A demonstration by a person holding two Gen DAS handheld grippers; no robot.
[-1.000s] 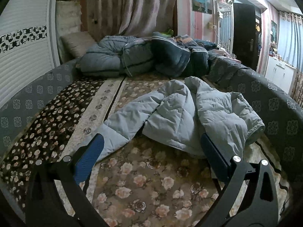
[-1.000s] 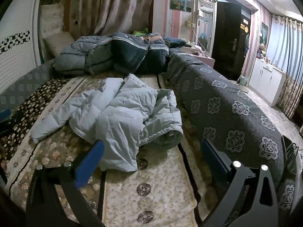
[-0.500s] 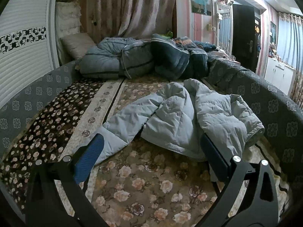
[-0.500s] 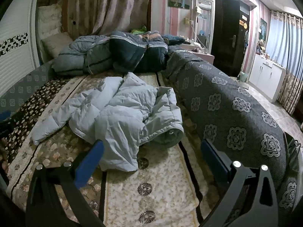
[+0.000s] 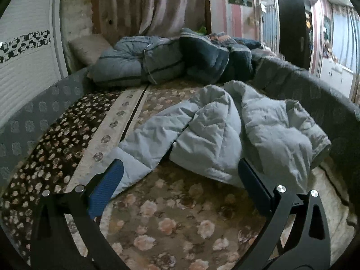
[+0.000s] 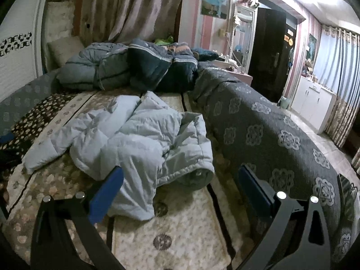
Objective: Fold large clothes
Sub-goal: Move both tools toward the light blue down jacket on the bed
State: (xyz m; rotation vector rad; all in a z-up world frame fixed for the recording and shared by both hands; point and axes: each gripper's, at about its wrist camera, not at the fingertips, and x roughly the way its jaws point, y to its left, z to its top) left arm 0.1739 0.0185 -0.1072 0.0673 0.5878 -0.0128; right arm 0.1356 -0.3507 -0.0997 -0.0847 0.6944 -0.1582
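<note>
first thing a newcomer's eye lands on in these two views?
The crumpled pale blue puffer jacket lying unfolded mid-bed on the floral bedspread, one sleeve trailing toward the left. Behind it, a heap of dark quilts by the curtain. Both the left gripper and right gripper are open, holding nothing.

Matt quilted cloth jacket [image 5: 225, 135], floral woven bedspread [image 5: 171, 213]

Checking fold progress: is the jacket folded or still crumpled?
Crumpled: the light blue puffer jacket lies bunched on the bed, one sleeve sprawled out.
</note>
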